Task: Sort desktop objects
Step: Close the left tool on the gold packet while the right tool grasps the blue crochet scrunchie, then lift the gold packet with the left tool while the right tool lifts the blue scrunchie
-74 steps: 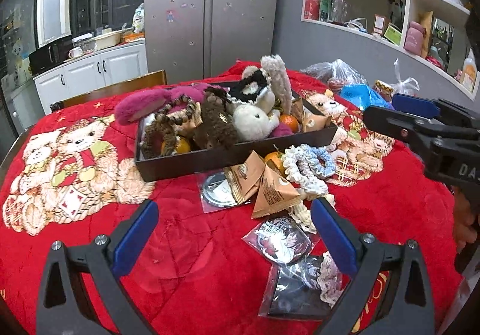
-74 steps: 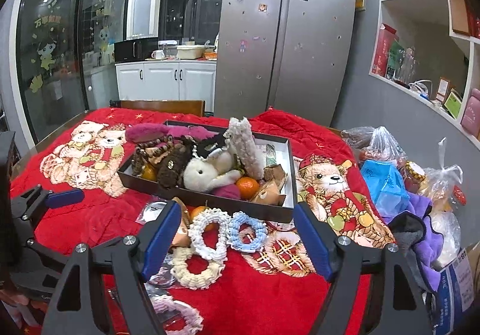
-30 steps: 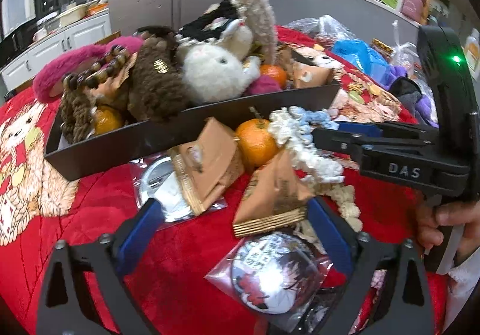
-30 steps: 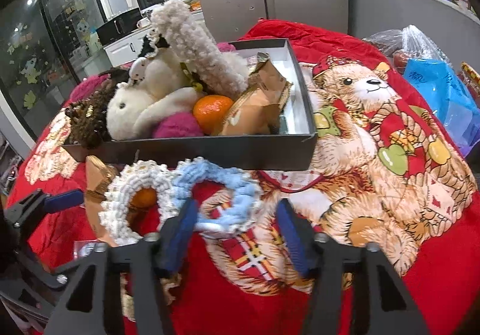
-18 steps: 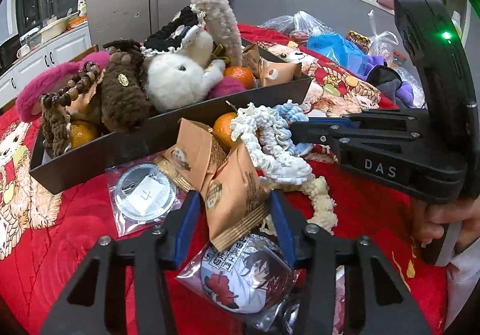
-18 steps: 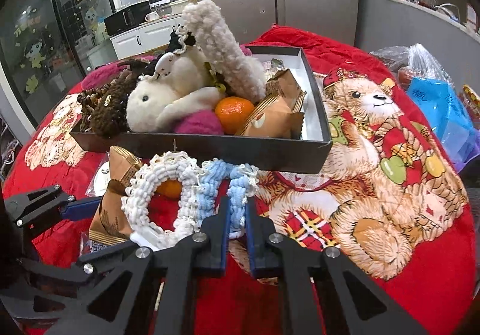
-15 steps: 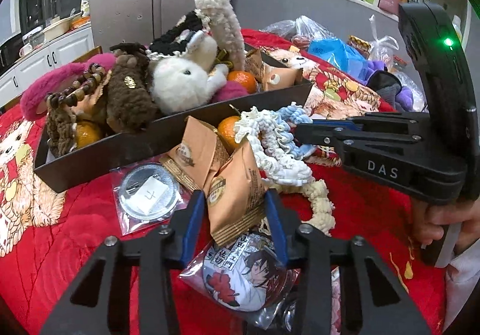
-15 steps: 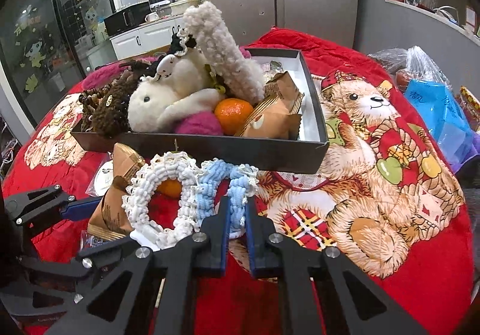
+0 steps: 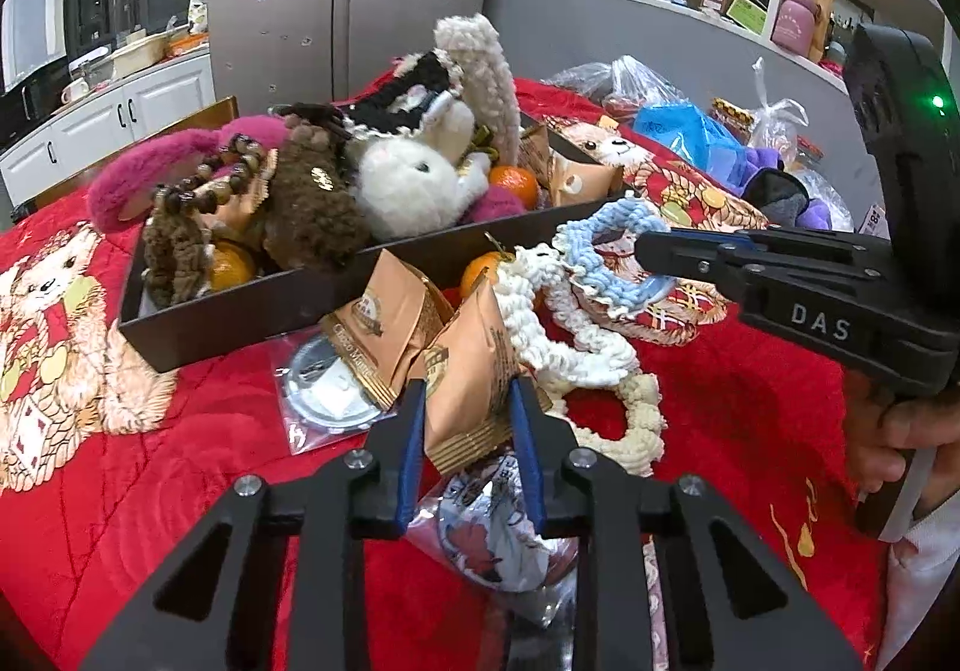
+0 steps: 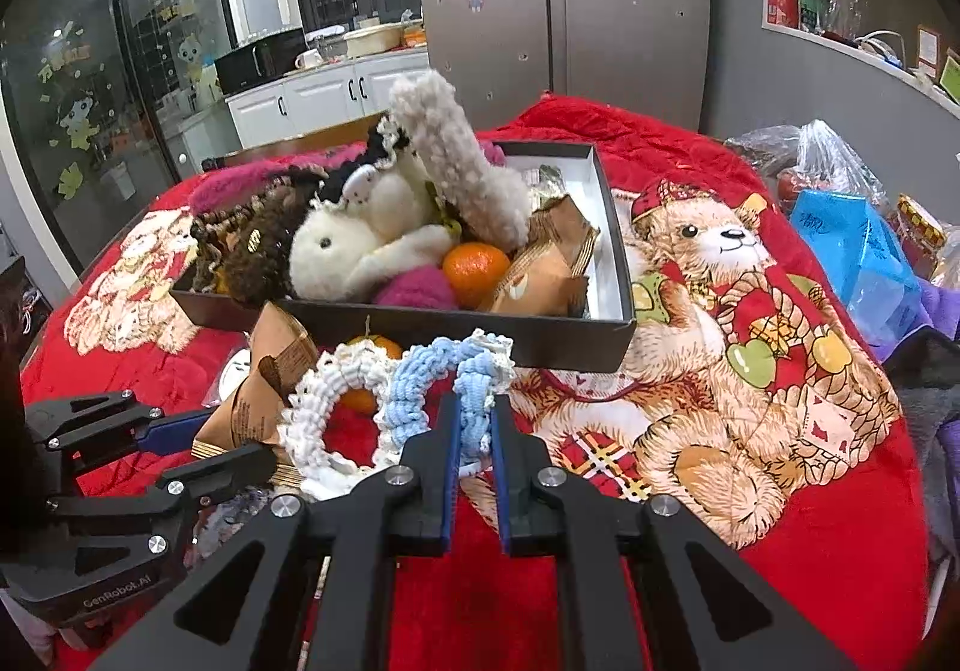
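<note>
A: Any way straight ahead?
B: The dark box (image 10: 576,353) stands across it, heaped with plush toys (image 10: 360,245).
A: To the right?
B: Bare red blanket (image 10: 840,521), then plastic bags (image 10: 852,245) at the edge

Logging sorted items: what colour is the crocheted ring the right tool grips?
Light blue ring, clearest in the right wrist view.

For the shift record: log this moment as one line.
left gripper: closing on tan snack packet | right gripper: shut on blue scrunchie | black box: full, beyond both
</note>
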Demonstrator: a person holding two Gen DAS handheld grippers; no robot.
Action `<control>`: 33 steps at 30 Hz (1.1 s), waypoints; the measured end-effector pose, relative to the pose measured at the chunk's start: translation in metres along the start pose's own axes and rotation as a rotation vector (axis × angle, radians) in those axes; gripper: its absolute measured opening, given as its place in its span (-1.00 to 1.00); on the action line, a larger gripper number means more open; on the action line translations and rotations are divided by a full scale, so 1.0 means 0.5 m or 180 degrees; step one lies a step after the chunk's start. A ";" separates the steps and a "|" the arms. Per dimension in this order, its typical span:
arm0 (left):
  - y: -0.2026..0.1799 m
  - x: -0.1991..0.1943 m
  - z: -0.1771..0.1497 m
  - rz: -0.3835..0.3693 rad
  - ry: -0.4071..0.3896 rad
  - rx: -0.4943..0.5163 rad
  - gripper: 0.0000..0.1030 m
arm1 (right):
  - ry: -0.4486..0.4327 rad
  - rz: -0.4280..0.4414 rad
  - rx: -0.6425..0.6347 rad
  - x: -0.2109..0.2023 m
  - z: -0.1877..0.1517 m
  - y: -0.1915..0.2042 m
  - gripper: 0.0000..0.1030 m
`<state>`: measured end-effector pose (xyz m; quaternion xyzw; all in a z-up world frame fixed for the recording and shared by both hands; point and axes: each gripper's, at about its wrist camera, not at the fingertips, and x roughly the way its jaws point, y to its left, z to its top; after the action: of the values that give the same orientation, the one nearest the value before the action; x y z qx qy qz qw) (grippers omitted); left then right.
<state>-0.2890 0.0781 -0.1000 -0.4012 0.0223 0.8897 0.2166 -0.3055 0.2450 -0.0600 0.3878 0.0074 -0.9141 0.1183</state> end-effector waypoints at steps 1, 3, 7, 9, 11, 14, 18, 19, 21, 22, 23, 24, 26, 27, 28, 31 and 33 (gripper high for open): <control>0.003 -0.005 0.000 0.0003 -0.0017 -0.0018 -0.47 | -0.0009 0.0010 -0.0003 -0.003 0.001 0.001 -0.81; 0.007 -0.016 0.002 0.0021 -0.0044 -0.0040 -0.47 | -0.0049 0.0010 0.0000 -0.013 0.003 0.003 -0.82; 0.013 -0.044 0.009 0.0040 -0.0120 -0.0079 -0.47 | -0.0130 0.0027 0.0017 -0.034 0.011 0.007 -0.81; 0.013 -0.060 0.014 0.0065 -0.0168 -0.0078 -0.47 | -0.0177 0.0026 0.0012 -0.046 0.015 0.011 -0.82; 0.010 -0.078 0.019 0.0099 -0.0214 -0.0073 -0.47 | -0.0221 0.0028 0.0019 -0.057 0.020 0.016 -0.82; 0.007 -0.107 0.026 0.0134 -0.0288 -0.0094 -0.47 | -0.0269 0.0026 0.0020 -0.072 0.025 0.021 -0.81; 0.006 -0.136 0.038 0.0274 -0.0313 -0.0151 -0.47 | -0.0342 0.0066 0.0032 -0.096 0.034 0.037 -0.81; 0.008 -0.141 0.041 0.0296 -0.0307 -0.0172 -0.47 | -0.0357 0.0075 0.0021 -0.101 0.036 0.042 -0.81; 0.016 -0.153 0.043 0.0320 -0.0307 -0.0210 -0.46 | -0.0384 0.0083 -0.0017 -0.109 0.041 0.058 -0.81; 0.021 -0.161 0.047 0.0361 -0.0322 -0.0233 -0.46 | -0.0392 0.0088 -0.0033 -0.113 0.043 0.064 -0.81; 0.025 -0.166 0.050 0.0397 -0.0333 -0.0249 -0.46 | -0.0404 0.0084 -0.0073 -0.119 0.046 0.074 -0.81; 0.031 -0.173 0.053 0.0430 -0.0341 -0.0265 -0.46 | -0.0434 0.0043 -0.0108 -0.124 0.050 0.082 -0.81; 0.045 -0.185 0.063 0.0470 -0.0355 -0.0320 -0.46 | -0.0465 -0.0012 -0.0154 -0.133 0.058 0.095 -0.81; 0.050 -0.189 0.068 0.0482 -0.0357 -0.0331 -0.47 | -0.0485 0.0003 -0.0153 -0.139 0.064 0.101 -0.81; 0.056 -0.196 0.074 0.0510 -0.0375 -0.0349 -0.46 | -0.0497 0.0013 -0.0161 -0.144 0.067 0.105 -0.81; 0.067 -0.211 0.085 0.0584 -0.0415 -0.0381 -0.46 | -0.0550 -0.0006 -0.0192 -0.161 0.082 0.118 -0.81; 0.072 -0.220 0.090 0.0572 -0.0440 -0.0405 -0.46 | -0.0584 -0.0013 -0.0203 -0.171 0.091 0.122 -0.81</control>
<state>-0.2709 0.0147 0.0052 -0.3482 -0.0133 0.9307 0.1112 -0.2667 0.1989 0.0375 0.2985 0.0263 -0.9453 0.1290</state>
